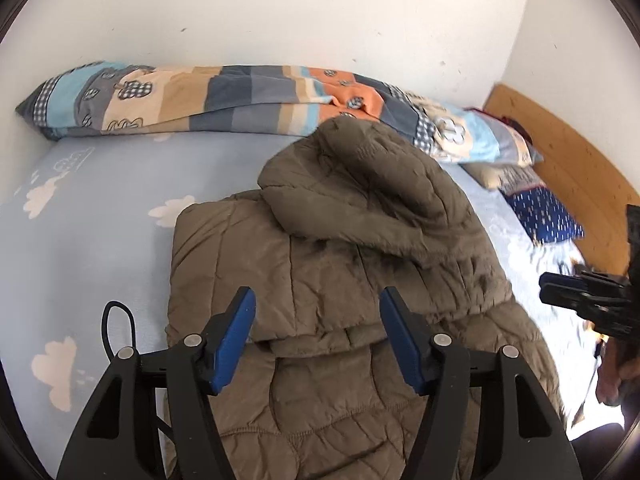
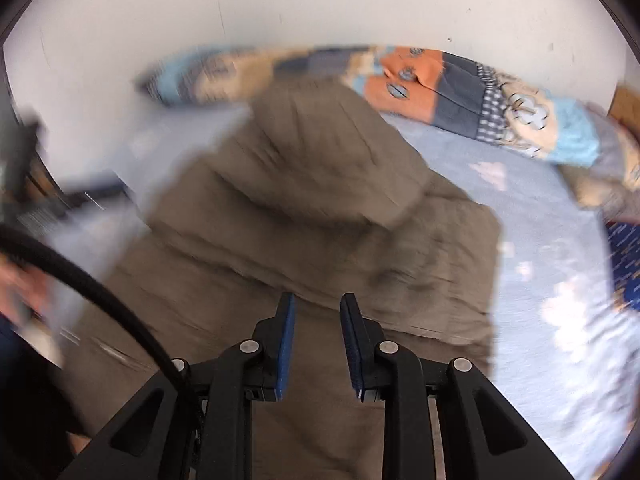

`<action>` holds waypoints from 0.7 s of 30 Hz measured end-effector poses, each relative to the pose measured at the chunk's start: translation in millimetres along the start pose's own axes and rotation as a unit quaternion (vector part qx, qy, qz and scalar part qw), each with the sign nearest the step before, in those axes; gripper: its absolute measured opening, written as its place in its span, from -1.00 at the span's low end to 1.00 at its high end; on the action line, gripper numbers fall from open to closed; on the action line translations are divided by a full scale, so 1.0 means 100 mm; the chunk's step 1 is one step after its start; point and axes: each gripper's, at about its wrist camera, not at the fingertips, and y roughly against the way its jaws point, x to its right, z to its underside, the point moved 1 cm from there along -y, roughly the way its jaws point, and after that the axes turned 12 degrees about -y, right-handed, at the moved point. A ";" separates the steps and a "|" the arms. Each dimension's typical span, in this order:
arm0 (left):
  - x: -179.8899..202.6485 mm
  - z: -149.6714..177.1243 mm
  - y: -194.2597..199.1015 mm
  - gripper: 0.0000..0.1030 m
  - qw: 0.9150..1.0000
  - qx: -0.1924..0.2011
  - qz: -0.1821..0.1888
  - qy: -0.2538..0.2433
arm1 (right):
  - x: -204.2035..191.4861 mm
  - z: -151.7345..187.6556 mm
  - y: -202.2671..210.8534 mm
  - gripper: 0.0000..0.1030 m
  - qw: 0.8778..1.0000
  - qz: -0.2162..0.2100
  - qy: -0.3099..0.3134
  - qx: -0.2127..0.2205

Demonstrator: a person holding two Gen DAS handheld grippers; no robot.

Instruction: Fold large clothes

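A brown quilted hooded jacket (image 1: 340, 248) lies on a light blue bed sheet, sleeves folded in, hood lying towards the far wall. My left gripper (image 1: 318, 300) is open and empty, hovering above the jacket's middle. The right wrist view is blurred; the jacket (image 2: 320, 208) fills its centre. My right gripper (image 2: 318, 308) hovers over the jacket with its jaws a small gap apart and nothing between them. The right gripper also shows in the left wrist view (image 1: 560, 286) at the far right edge, beside the jacket.
A patchwork duvet (image 1: 224, 96) lies along the white wall behind the jacket. A dark blue pillow (image 1: 544, 216) and a wooden headboard (image 1: 560, 168) stand at the right. The cloud-print sheet (image 1: 92, 220) lies bare to the left of the jacket.
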 end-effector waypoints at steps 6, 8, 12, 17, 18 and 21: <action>-0.11 -0.06 -0.22 0.23 1.000 -0.012 0.003 0.023 | -0.44 -0.34 -0.21 -0.12 0.990 -0.108 -0.095 -0.014; -0.17 -0.09 -0.23 0.23 0.999 -0.011 0.007 0.032 | -0.59 -0.50 -0.36 -0.12 0.991 -0.091 -0.098 -0.007; -0.35 -0.15 -0.20 0.24 0.998 -0.002 0.007 0.058 | -0.91 -0.67 -0.72 -0.12 0.999 -0.022 0.009 -0.023; -0.53 -0.17 -0.19 0.25 0.996 -0.001 0.016 0.089 | -1.32 -0.58 -1.07 -0.12 0.991 0.025 0.129 -0.025; -0.55 -0.17 -0.19 0.25 0.995 -0.001 0.017 0.094 | -1.35 -0.57 -1.12 -0.12 0.989 0.025 0.143 -0.028; -0.58 -0.16 -0.23 0.30 0.994 -0.007 0.033 0.102 | -1.44 -0.58 -1.47 -0.13 0.975 0.087 0.203 -0.042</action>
